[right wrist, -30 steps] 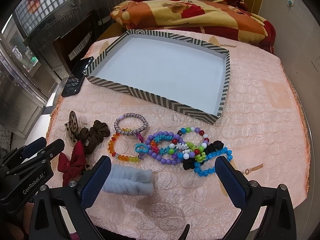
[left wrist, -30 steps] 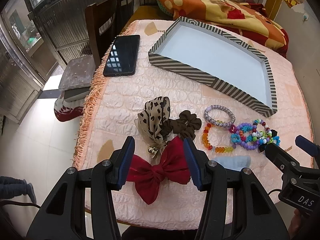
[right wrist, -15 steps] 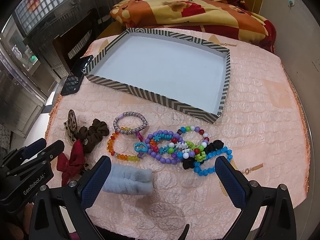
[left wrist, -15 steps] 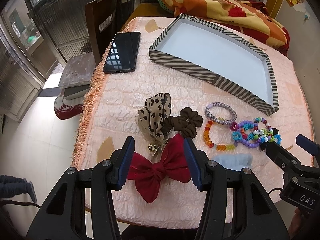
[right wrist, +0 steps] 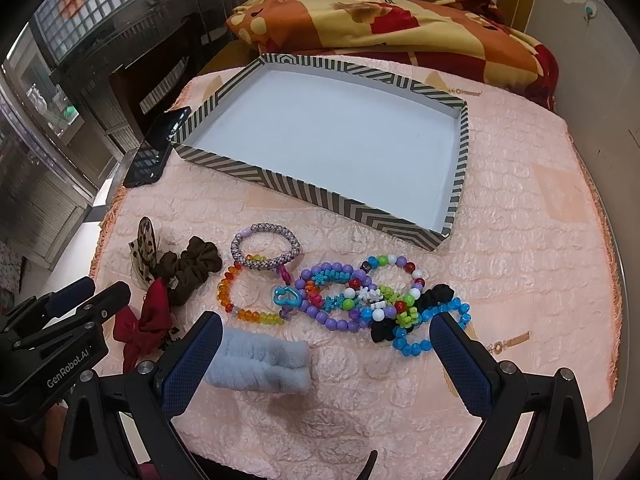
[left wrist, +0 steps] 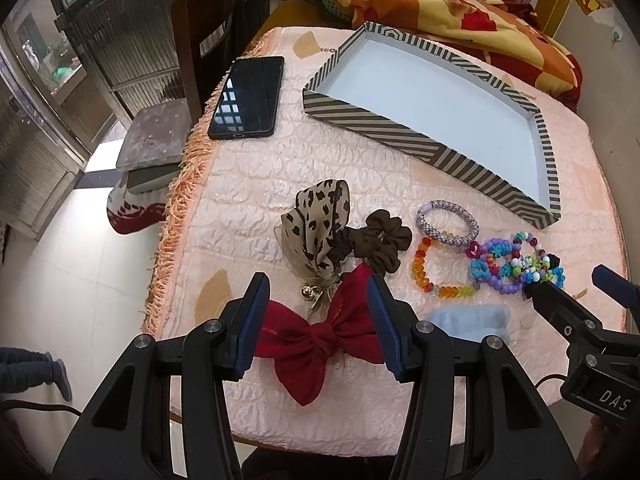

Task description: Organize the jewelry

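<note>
Jewelry: heaped near table edge, at six o'clock of striped tray (right wrist: 316, 196), tray bare. Nothing shifted since a second ago (both grippers parked, so sorting not yet begun). Left gripper (left wrist: 318, 320) open, straddling red bow (left wrist: 320, 340) without pinching; right gripper (right wrist: 326, 354) gaping wide, holding nothing. Counted: bead bracelets tangled, about five; bows two; brown scrunchie (right wrist: 192, 270) one; blue fuzzy band (right wrist: 262, 366) one; phone (left wrist: 248, 98) one, at nine o'clock of tray.
</note>
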Demonstrator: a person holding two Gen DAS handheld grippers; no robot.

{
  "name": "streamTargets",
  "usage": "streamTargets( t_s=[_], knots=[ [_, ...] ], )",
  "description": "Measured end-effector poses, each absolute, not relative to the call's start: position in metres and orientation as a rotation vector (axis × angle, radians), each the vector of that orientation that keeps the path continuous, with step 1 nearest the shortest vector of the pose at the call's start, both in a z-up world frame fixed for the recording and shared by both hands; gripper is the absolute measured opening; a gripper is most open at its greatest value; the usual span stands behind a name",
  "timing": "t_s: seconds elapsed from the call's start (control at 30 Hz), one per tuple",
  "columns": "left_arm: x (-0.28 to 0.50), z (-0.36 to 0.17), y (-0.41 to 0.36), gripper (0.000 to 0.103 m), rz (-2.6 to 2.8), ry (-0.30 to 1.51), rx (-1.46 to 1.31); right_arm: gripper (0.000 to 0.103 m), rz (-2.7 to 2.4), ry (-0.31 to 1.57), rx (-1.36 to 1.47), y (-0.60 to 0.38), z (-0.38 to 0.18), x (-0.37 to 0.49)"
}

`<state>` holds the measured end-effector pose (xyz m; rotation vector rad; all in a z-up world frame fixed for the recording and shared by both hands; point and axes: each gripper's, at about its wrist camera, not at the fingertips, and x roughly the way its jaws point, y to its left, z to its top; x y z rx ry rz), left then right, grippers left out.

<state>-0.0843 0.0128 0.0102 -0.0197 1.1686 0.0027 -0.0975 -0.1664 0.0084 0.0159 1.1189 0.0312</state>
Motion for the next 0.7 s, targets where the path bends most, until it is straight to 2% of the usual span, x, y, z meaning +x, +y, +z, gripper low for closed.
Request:
streamTargets(
  t_s=[0.3, 0.7],
  knots=[
    [-0.078, 0.008, 0.019, 0.050, -0.001, 1.190, -0.036, 0.103, 0.047, 1.109, 0.008, -0.164, 0.006, -0.091],
    [-0.041, 0.004, 0.076, 0.050, -0.040, 1.254, -0.150, 0.102, 0.128, 1.107, 0.018, -0.160, -0.001, -0.063]
  ],
)
